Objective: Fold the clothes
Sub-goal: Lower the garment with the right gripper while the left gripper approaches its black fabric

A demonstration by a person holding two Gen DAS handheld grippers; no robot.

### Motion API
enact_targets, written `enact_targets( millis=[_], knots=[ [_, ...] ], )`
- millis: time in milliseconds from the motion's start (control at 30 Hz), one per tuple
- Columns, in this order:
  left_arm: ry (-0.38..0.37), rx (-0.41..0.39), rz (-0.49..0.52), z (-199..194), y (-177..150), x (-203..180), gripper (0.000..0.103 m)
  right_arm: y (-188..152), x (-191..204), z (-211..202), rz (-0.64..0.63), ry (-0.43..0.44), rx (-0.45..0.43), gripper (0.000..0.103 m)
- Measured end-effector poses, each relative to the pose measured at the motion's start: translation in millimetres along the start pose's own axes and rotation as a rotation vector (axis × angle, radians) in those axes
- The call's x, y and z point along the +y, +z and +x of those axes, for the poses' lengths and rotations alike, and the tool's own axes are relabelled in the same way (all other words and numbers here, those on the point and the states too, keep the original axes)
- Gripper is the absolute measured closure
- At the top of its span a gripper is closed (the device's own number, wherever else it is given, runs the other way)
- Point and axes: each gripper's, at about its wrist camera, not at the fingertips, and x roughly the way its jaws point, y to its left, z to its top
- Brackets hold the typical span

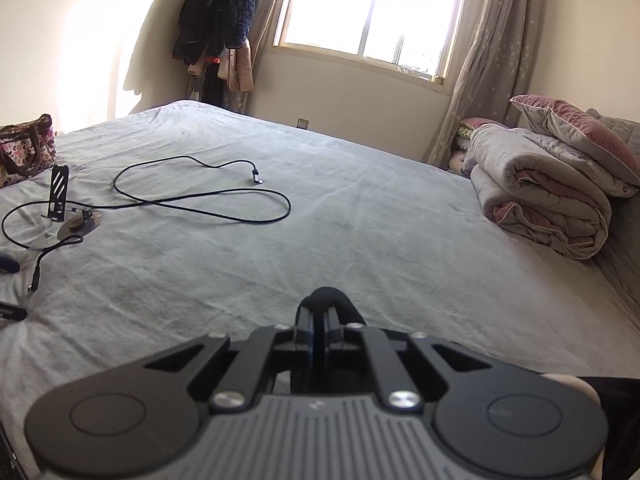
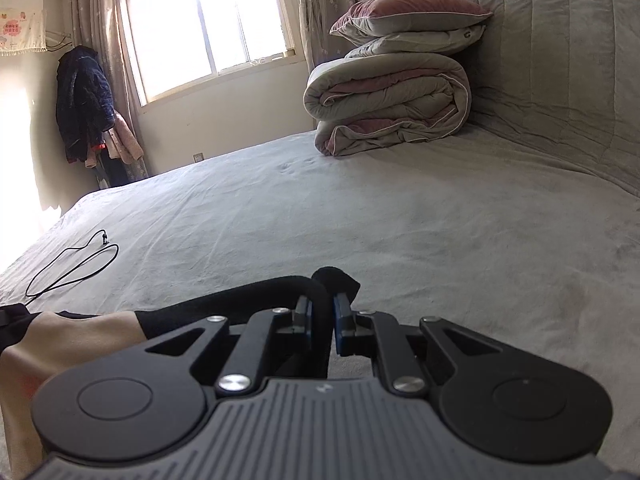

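A black garment (image 1: 326,296) loops as a narrow fold over the fingertips of my left gripper (image 1: 319,320), whose jaws are shut on it just above the grey bedsheet (image 1: 360,220). The rest of the cloth is hidden under the gripper body. In the right wrist view my right gripper (image 2: 322,308) is shut on the same black garment (image 2: 240,300). A rolled black edge runs left from its blue pads (image 2: 306,312), and a small black tip pokes up past them. A person's bare hand or forearm (image 2: 72,340) lies at the lower left under that edge.
A black cable (image 1: 208,196) loops over the sheet at left, beside a small black stand (image 1: 58,192) and a flowered bag (image 1: 24,152). A folded quilt (image 2: 388,100) with pillows (image 2: 408,12) sits by the padded headboard (image 2: 560,60). Coats (image 1: 216,12) hang beside the window (image 1: 372,8).
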Motion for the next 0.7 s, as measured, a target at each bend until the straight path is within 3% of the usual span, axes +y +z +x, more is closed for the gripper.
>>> enact_targets(
  millis=[200, 433, 533, 600, 667, 700],
  knots=[
    [0.017, -0.046, 0.095, 35.7, 10.5, -31.8, 0.099, 7.6, -7.8, 38.1, -0.004, -0.038, 0.015, 0.091],
    [0.043, 0.004, 0.142, 70.3, -2.8, -43.5, 0.097, -2.3, -5.7, 77.2, -0.046, -0.051, 0.086, 0.090],
    [0.032, 0.020, 0.150, 69.0, -9.2, -42.0, 0.093, -8.7, -4.7, 79.7, -0.032, -0.039, 0.126, 0.083],
    [0.022, 0.031, 0.148, 65.0, -11.2, -40.5, 0.081, -9.1, -7.0, 76.8, -0.014, -0.027, 0.141, 0.080],
    [0.015, 0.046, 0.133, 57.0, -13.0, -35.4, 0.070, -7.1, -8.8, 70.0, -0.001, -0.009, 0.146, 0.060],
    [0.011, 0.054, 0.119, 52.8, -13.6, -31.9, 0.068, -5.4, -9.6, 65.3, 0.003, 0.001, 0.145, 0.057]
  ],
)
